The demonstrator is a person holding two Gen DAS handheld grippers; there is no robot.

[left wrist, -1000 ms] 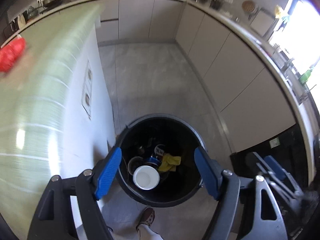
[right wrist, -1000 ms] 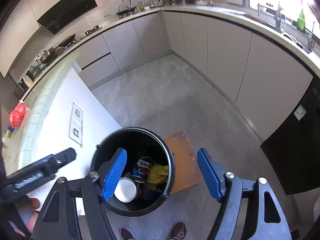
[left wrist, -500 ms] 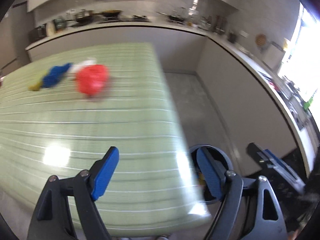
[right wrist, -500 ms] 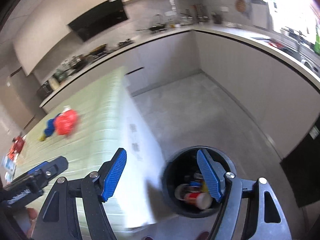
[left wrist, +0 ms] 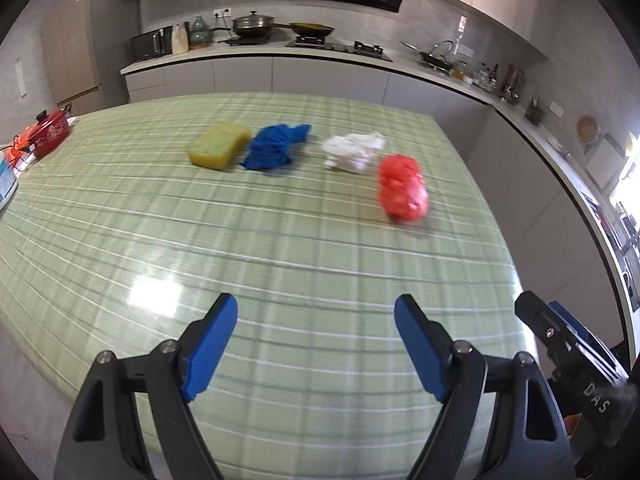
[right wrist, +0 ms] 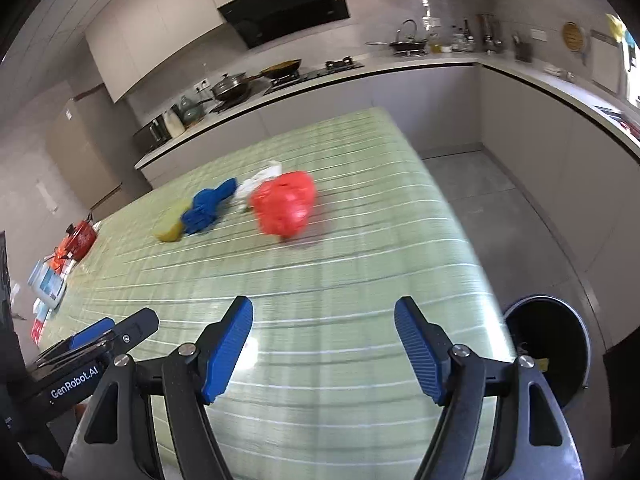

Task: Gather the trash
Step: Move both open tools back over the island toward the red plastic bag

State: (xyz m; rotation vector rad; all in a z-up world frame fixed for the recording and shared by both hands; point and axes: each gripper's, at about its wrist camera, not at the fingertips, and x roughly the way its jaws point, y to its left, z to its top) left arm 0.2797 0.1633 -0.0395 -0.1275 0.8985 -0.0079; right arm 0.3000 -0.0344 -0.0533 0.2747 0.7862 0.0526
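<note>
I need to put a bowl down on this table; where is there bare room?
The wide stretch of green tablecloth between the open left gripper and the row of items is bare. The far half is crowded: sponge, blue cloth, white wad and red bag. A red pot and clutter fill the left edge.

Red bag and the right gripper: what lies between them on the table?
Nothing: in the right wrist view only bare green tablecloth runs from the open right gripper to the red bag.
</note>
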